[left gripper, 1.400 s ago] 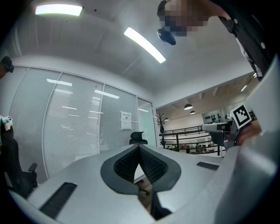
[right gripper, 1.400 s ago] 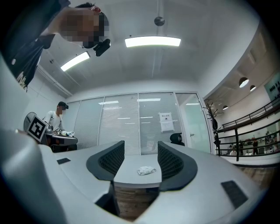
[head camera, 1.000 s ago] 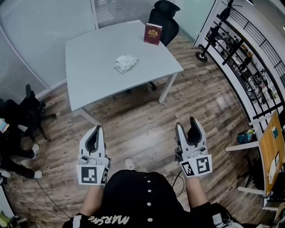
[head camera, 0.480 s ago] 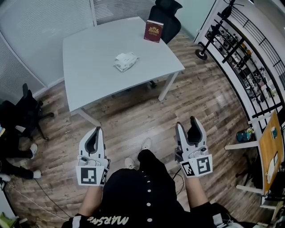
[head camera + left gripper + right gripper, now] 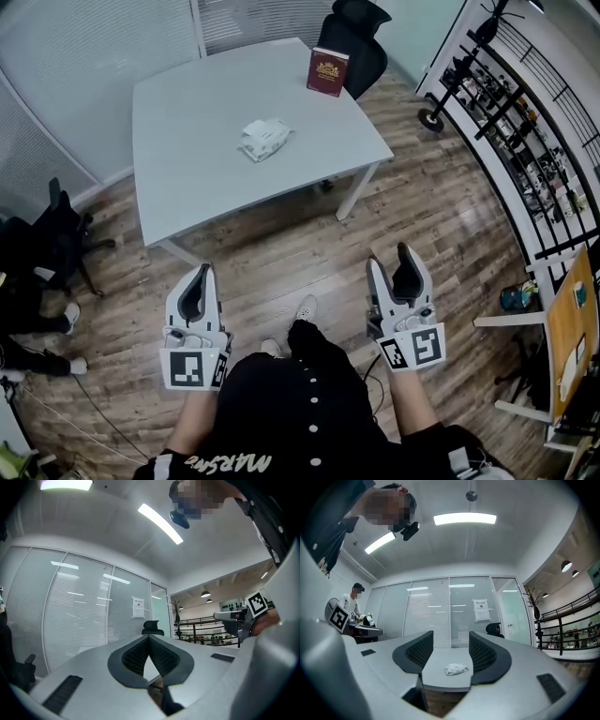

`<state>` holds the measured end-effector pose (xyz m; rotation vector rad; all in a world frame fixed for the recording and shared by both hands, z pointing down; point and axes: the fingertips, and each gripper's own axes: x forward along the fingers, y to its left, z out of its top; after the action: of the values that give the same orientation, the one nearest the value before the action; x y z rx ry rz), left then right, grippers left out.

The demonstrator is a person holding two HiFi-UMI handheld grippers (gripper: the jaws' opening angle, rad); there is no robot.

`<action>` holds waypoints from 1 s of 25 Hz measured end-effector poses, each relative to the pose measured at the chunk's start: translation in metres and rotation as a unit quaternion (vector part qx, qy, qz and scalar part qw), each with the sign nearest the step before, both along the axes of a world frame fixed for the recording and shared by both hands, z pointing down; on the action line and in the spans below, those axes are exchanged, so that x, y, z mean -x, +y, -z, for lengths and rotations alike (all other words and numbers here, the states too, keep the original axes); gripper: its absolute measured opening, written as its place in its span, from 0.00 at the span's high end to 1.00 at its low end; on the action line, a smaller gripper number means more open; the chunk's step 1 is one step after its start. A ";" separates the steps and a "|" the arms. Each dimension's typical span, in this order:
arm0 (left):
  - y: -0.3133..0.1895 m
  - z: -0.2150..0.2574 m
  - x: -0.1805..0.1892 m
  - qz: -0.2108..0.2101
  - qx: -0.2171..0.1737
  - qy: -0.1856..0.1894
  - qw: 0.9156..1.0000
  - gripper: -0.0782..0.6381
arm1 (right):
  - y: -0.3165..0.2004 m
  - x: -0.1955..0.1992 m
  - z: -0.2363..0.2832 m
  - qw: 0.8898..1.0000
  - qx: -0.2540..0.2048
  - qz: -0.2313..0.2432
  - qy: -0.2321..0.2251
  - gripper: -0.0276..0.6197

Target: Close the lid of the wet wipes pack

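**Down by the waist: nothing held, wet wipes pack [image 5: 263,138] way off on the worktop [image 5: 187,122]**

Left gripper [image 5: 203,272] is pinched together, jaw tips touching with nothing caught between them. Right gripper [image 5: 390,261] has its jaws spread apart and is also empty. In the right gripper view the wet wipes pack shows through the gap, but it's far off on the worktop, not actually between the jaws.

Both grippers are held low and close to the person's body, one on each side of the black top, over the wood floor [image 5: 441,206].

The wet wipes pack lies flat around the middle of the pale worktop, well apart from both grippers on the far side of the scene. It's too small from here to tell whether the lid is up or down.

A dark red book [image 5: 327,72] stands upright near the worktop's far right corner, and a black office chair [image 5: 361,37] sits just beyond that corner. Dark shelf racks [image 5: 525,122] run along the right side of the room.
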<state>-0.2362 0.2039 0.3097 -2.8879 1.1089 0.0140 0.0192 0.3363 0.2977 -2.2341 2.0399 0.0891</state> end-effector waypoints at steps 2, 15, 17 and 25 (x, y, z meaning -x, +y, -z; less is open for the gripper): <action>-0.006 0.000 -0.008 0.001 0.000 -0.001 1.000 0.88 | -0.006 -0.009 -0.001 1.000 0.001 0.001 0.000 0.59; -0.052 0.003 -0.063 0.012 -0.008 -0.005 1.000 0.88 | -0.056 -0.072 0.001 1.000 -0.008 0.008 0.002 0.59; -0.059 0.000 -0.071 0.016 -0.005 -0.006 1.000 0.88 | -0.065 -0.082 -0.001 1.000 -0.006 0.011 0.002 0.59; -0.096 -0.003 -0.102 0.032 -0.005 -0.010 0.999 0.88 | -0.109 -0.119 -0.011 1.000 -0.003 0.026 -0.006 0.59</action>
<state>-0.1339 0.1081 0.3130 -2.8358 1.1935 -0.0112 0.1382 0.2277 0.3086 -2.1704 2.0875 0.0768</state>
